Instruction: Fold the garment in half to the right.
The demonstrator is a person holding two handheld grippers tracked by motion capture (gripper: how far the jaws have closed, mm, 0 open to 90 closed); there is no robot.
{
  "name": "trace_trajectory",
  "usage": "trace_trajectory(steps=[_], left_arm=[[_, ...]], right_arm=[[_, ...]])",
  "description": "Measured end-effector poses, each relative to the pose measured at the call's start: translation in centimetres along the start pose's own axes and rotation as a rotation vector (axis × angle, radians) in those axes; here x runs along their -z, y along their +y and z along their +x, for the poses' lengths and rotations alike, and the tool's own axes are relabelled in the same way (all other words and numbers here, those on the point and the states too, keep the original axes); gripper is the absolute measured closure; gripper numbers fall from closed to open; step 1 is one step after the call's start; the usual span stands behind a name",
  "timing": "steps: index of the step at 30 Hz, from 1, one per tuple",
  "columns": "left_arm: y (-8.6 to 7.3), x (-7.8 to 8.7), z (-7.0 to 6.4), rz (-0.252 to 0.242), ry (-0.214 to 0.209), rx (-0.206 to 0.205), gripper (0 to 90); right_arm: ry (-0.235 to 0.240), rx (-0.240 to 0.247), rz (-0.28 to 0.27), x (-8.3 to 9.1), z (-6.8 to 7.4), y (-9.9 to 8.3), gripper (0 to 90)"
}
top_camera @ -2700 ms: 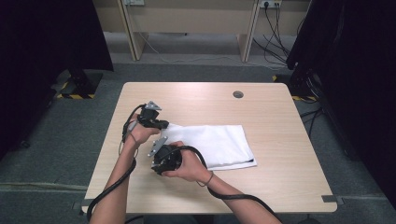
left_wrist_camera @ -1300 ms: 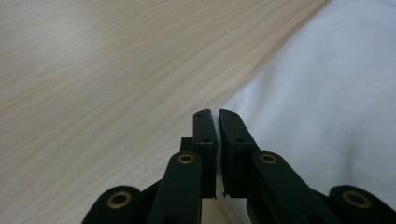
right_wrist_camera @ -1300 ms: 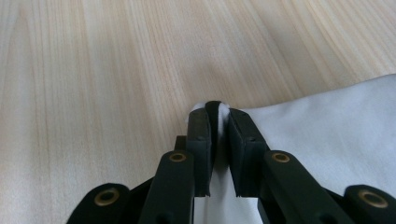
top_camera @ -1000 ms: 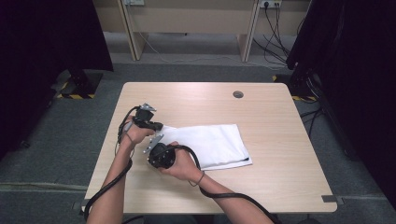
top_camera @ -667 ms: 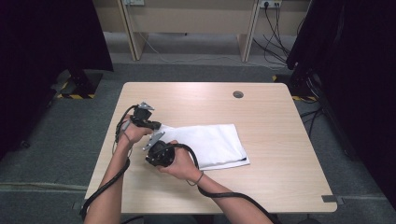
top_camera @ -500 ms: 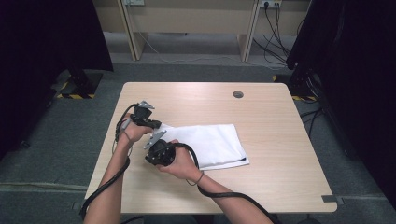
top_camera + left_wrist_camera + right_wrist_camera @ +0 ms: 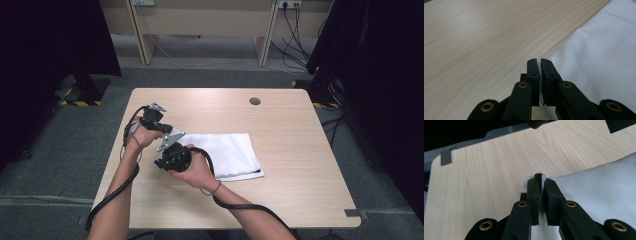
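Observation:
A white cloth lies flat on the wooden table, a little left of its middle. Both grippers are at the cloth's left edge. In the left gripper view the left gripper has its jaws shut on the cloth's edge at a corner. In the right gripper view the right gripper is shut on another corner of the cloth, with a bit of white fabric poking out past the tips. From above, the left gripper sits farther back and the right gripper nearer the person.
A round grommet hole sits near the table's far edge. Bare wood lies to the left of the cloth and along the table's right half. Black cables trail from both grippers over the near edge. Dark curtains flank the table.
Both grippers have moved a little to the left, and the cloth has slid left with them. Their hold on it looks unchanged.

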State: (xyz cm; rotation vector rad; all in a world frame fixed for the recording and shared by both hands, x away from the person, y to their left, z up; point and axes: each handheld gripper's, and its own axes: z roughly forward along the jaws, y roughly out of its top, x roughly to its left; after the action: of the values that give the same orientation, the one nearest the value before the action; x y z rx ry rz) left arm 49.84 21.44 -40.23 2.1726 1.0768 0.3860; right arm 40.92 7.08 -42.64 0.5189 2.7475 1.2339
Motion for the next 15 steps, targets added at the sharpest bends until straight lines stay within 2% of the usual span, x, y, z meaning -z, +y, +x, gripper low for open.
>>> trace_trajectory(steps=[15], left_arm=[[1.5,1.3,0.0,0.000,0.020,-0.013,84.8]], right_arm=[[0.001,-0.013,-0.055,1.8,-0.2,1.0,84.1]])
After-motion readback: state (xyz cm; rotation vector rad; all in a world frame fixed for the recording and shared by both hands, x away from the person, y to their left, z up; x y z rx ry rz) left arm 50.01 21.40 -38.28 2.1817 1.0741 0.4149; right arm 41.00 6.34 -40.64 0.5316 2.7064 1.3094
